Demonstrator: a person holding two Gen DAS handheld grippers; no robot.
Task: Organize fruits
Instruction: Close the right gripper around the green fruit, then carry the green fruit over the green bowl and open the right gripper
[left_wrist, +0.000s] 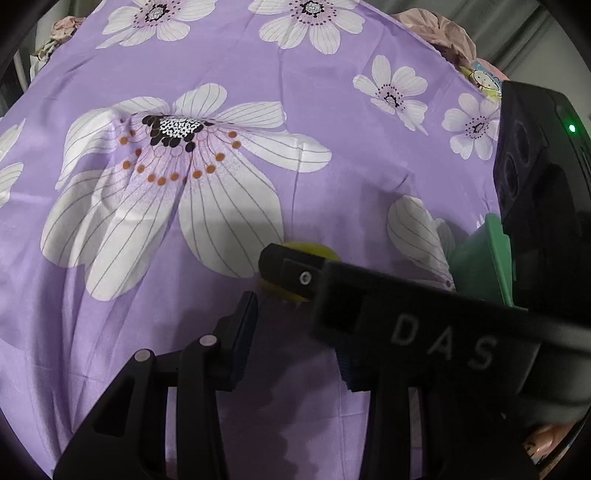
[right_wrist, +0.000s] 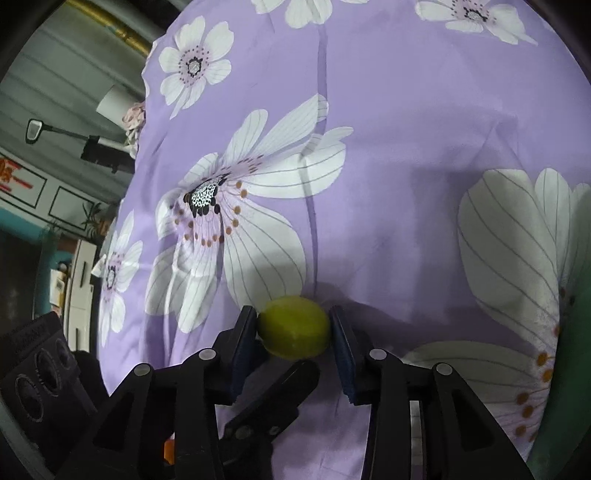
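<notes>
on the purple floral cloth (left_wrist: 229, 74), left wrist view: left gripper (left_wrist: 295, 332) jaws apart, nothing between; right gripper's finger crosses ahead, hiding most of the lemon (left_wrist: 317, 249); right wrist view: right gripper (right_wrist: 293, 332) pinching lemon (right_wrist: 293, 326) on cloth (right_wrist: 406, 129).

In the left wrist view, the right tongs (left_wrist: 269, 275) hide most of the small yellow-green round fruit (left_wrist: 314, 248); the green plastic container (left_wrist: 480, 258) is cut off behind black housing.

Purple floral cloth (left_wrist: 258, 74) covers surface; pink crumpled fabric (left_wrist: 443, 33) at far edge
</notes>
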